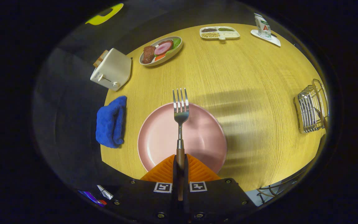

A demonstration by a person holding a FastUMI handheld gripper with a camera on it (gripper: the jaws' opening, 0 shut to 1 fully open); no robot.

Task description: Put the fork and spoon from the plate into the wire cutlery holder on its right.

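Observation:
My gripper (180,161) is shut on the wooden handle of a fork (180,109). The fork's steel tines point straight ahead, held up above a pink plate (204,137). That plate lies on the round wooden table (244,77) just beyond my fingers, its surface bare. A wire cutlery holder (311,107) stands far to the right of the plate, near the table's edge, and a dark handle leans inside it; what it belongs to I cannot tell.
A blue cloth (110,123) lies left of the plate, a white toaster (112,70) beyond it. Further back stand a dish of meat and greens (161,50), a divided tray of beans (219,32) and a carton on a white coaster (264,31).

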